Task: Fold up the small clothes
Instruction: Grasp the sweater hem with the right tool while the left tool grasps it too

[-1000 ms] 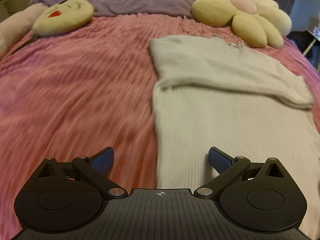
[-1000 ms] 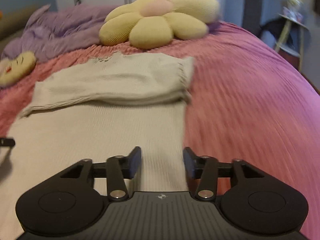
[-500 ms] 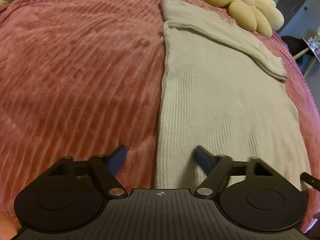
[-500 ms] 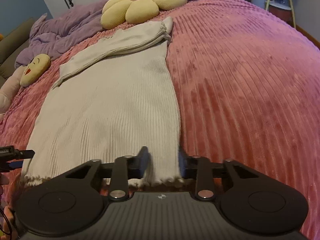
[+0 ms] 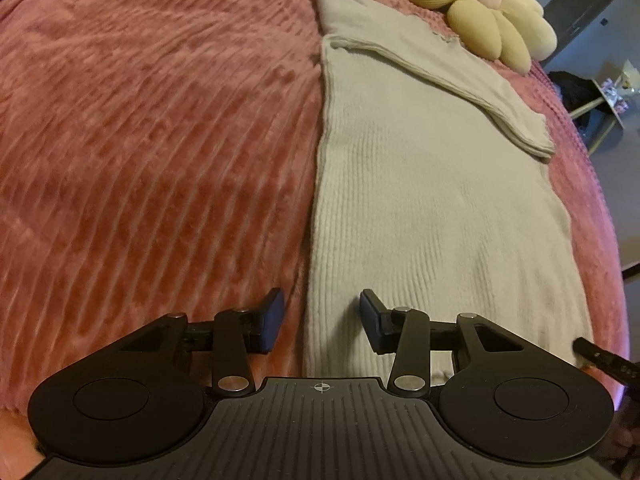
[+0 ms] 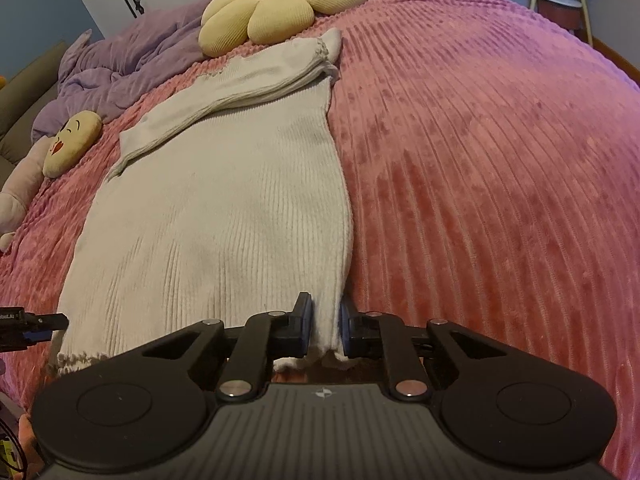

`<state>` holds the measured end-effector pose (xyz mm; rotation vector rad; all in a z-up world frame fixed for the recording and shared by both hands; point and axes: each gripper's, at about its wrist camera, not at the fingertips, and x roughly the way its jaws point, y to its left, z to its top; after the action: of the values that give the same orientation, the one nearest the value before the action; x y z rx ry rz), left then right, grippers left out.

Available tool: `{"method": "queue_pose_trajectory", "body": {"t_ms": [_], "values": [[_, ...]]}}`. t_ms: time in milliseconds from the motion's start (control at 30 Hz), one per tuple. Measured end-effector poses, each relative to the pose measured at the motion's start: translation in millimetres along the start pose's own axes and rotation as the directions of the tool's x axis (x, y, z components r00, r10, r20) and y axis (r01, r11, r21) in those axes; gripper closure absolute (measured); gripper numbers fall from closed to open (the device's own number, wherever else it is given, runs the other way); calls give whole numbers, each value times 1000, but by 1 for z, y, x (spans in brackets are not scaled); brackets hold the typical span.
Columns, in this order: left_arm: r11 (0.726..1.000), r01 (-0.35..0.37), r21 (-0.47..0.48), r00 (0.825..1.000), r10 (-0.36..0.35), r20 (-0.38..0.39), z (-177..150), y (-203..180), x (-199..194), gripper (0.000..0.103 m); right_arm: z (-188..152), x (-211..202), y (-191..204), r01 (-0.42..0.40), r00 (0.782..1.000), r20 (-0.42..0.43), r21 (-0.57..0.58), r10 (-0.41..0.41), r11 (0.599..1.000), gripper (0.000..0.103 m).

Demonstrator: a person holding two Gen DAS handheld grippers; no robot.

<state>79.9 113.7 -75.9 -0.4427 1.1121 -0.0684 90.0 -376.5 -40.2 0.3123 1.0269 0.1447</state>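
A cream ribbed knit garment (image 5: pixel 432 200) lies flat lengthwise on the pink bedspread (image 5: pixel 140 140), its sleeves folded across the far end. My left gripper (image 5: pixel 320 318) is open and straddles the garment's near left edge at the hem. The garment also shows in the right wrist view (image 6: pixel 224 208). My right gripper (image 6: pixel 325 324) is shut on the hem's near right corner; the cloth bunches between the fingers. The left gripper's tip (image 6: pixel 40 322) shows at the hem's left corner in the right wrist view.
A yellow flower cushion (image 6: pixel 280 4) lies just beyond the garment's far end. A yellow face cushion (image 6: pixel 72 140) and a purple blanket (image 6: pixel 120 64) lie far left. A stool and floor (image 5: pixel 600 100) stand off the bed's right side.
Both grippers drew back from the garment's middle to its near hem. The right gripper closed on the hem's right corner. The left gripper narrowed but stays open.
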Motion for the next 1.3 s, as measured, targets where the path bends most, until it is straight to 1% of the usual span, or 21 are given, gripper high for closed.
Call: {"method": "queue_pose_trajectory", "body": {"t_ms": [67, 133, 233, 333, 433, 467, 533, 567, 600, 633, 733, 800, 867, 933, 1000, 1033, 1133, 1233, 1300], "values": [[1000, 24, -1, 1000, -24, -14, -3, 1, -2, 56, 0, -1, 0, -4, 1000, -5, -3, 4, 1000, 88], [999, 30, -12, 999, -30, -31, -5, 2, -2, 56, -2, -1, -1, -12, 1000, -10, 1, 12, 1000, 88], [999, 45, -1, 998, -46, -42, -8, 2, -3, 55, -2, -1, -4, -19, 1000, -11, 16, 19, 1000, 88], [997, 81, 2, 994, -81, -74, -11, 1, -2, 55, -2, 1, -6, -26, 999, -18, 34, 26, 999, 88], [996, 78, 35, 993, -75, -87, -13, -1, 1, 56, -1, 2, -6, -27, 999, -19, 25, 27, 999, 88], [996, 79, 40, 993, -75, -91, -13, -2, 2, 58, -1, 2, -6, -26, 999, -19, 23, 27, 999, 88], [996, 68, 57, 993, -62, -96, -12, -2, 3, 72, -1, 2, -4, -24, 1000, -17, 10, 25, 1000, 89], [996, 65, 59, 993, -59, -100, -10, -2, 3, 87, -1, 2, -4, -25, 1000, -16, 2, 25, 1000, 90], [995, 79, 55, 992, -73, -106, -9, 0, 3, 91, -2, 1, -3, -25, 1000, -15, -4, 25, 1000, 91], [994, 101, 51, 990, -96, -107, -7, 0, 2, 92, -1, 1, -2, -25, 1000, -17, -11, 24, 1000, 92], [989, 131, 66, 987, -124, -102, 1, -1, -5, 93, 2, -3, 0, -50, 999, -19, -30, 50, 998, 93], [986, 157, 55, 984, -151, -93, 6, -3, -9, 93, 6, -6, 0, -82, 997, -16, -26, 82, 996, 94], [979, 202, 25, 977, -200, -69, 18, -3, -16, 93, 13, -8, -4, -141, 990, -10, 17, 141, 990, 94], [970, 245, -6, 969, -245, -29, 34, -5, -24, 93, 23, -10, -7, -204, 979, 4, 72, 204, 976, 94], [961, 277, -22, 961, -277, 7, 51, -7, -29, 93, 36, -10, -9, -247, 969, 27, 109, 246, 963, 94], [959, 282, -21, 959, -281, 32, 62, -11, -31, 94, 43, -9, -10, -262, 965, 38, 128, 259, 957, 95], [963, 271, -5, 959, -269, 91, 90, -20, -33, 94, 68, -3, -5, -265, 963, 77, 122, 257, 957, 95], [970, 245, -9, 960, -241, 139, 119, -24, -24, 94, 96, 10, 2, -235, 968, 109, 97, 224, 967, 95], [978, 208, -28, 966, -201, 161, 136, -23, -12, 94, 112, 22, 8, -197, 974, 126, 81, 186, 977, 95]]}}
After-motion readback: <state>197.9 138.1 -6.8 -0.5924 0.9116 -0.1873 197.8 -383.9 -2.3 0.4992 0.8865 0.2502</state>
